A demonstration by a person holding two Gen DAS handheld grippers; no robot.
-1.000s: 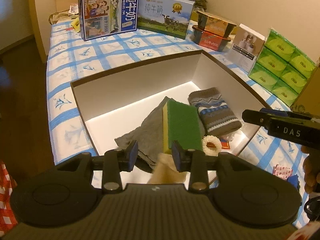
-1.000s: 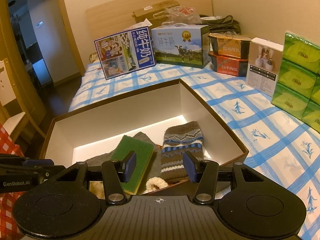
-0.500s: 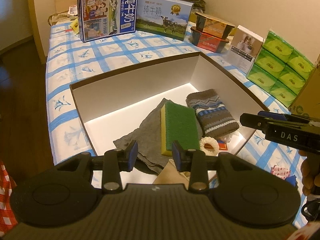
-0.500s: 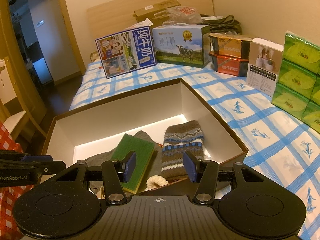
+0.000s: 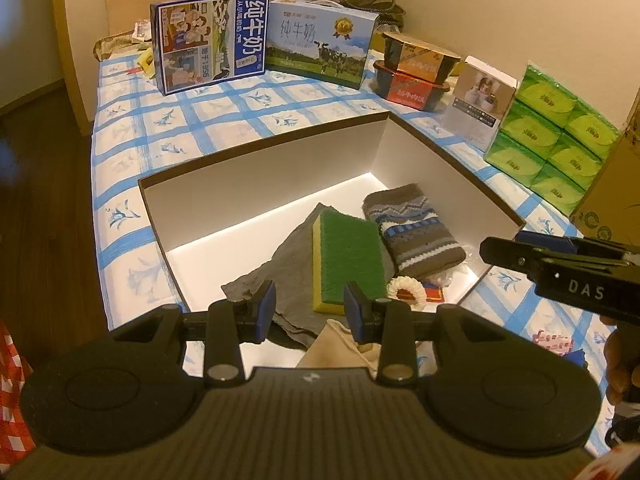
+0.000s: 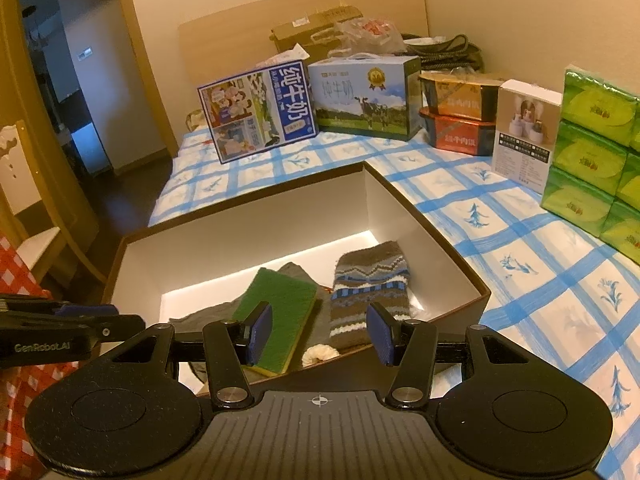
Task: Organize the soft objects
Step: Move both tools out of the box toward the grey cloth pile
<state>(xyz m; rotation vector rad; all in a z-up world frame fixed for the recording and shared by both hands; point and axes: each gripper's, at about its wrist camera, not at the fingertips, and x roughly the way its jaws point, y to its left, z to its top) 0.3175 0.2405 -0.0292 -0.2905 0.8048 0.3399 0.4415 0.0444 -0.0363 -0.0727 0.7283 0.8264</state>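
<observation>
A white-lined box (image 5: 256, 168) (image 6: 248, 228) sits on the checked bedspread. Inside lie a grey cloth (image 5: 288, 264) (image 6: 208, 314), a green and yellow sponge (image 5: 348, 256) (image 6: 280, 320), a patterned knit sock (image 5: 412, 228) (image 6: 370, 284), a white scrunchie (image 5: 406, 288) (image 6: 320, 354) and a beige cloth (image 5: 340, 344) at the near edge. My left gripper (image 5: 310, 311) is open and empty above the box's near edge. My right gripper (image 6: 318, 332) is open and empty, also above the near side. Each gripper shows in the other's view.
Two milk cartons (image 5: 208, 40) (image 5: 320, 44) stand at the back. Stacked food tubs (image 5: 416, 68), a white carton (image 5: 480, 100) and green tissue packs (image 5: 552, 132) line the right side. A cardboard box (image 5: 616, 184) stands far right. Dark floor (image 5: 44, 200) lies left.
Both grippers have drawn back and up slightly from the box. The beige cloth now lies lower at the near edge. Both stay open.
</observation>
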